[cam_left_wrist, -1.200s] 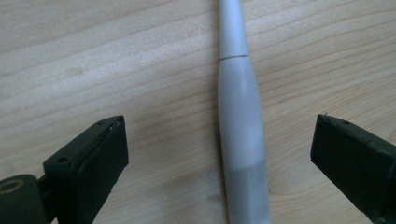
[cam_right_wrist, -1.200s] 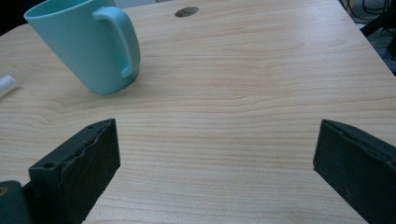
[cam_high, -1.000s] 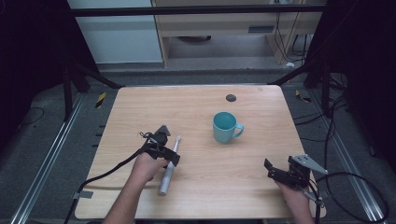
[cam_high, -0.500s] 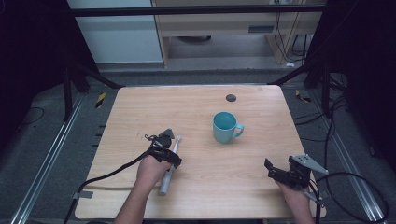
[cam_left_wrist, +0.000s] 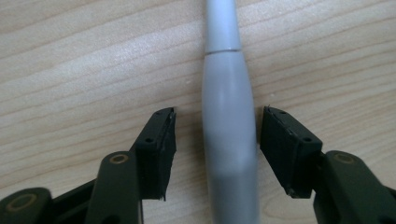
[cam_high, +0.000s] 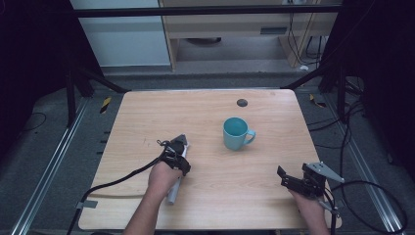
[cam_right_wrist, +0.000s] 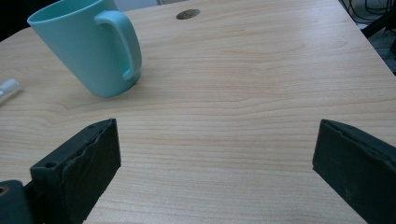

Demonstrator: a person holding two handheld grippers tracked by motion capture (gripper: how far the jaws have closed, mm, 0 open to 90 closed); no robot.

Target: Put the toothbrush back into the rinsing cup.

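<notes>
A slim grey and white handle-shaped tool (cam_left_wrist: 229, 140) lies flat on the wooden table, its near end (cam_high: 172, 196) poking out beside the person's left hand. My left gripper (cam_left_wrist: 219, 114) is open right above it, one jaw on each side of its thick grey part with a small gap to each. In the high view the left gripper (cam_high: 179, 143) is left of centre. A teal mug (cam_high: 236, 133) stands upright at mid table, handle to the right. My right gripper (cam_high: 284, 178) is open over bare wood at the front right, pointing toward the mug (cam_right_wrist: 88, 51).
A small dark round disc (cam_high: 242, 103) is set in the tabletop behind the mug. The tool's pale tip (cam_right_wrist: 7, 87) shows at the left edge of the right gripper view. A black cable (cam_high: 112, 183) trails from the left gripper off the front left edge.
The left gripper has shifted slightly right and settled over the grey tool, so its jaws now straddle it. The right gripper and the mug have stayed put.
</notes>
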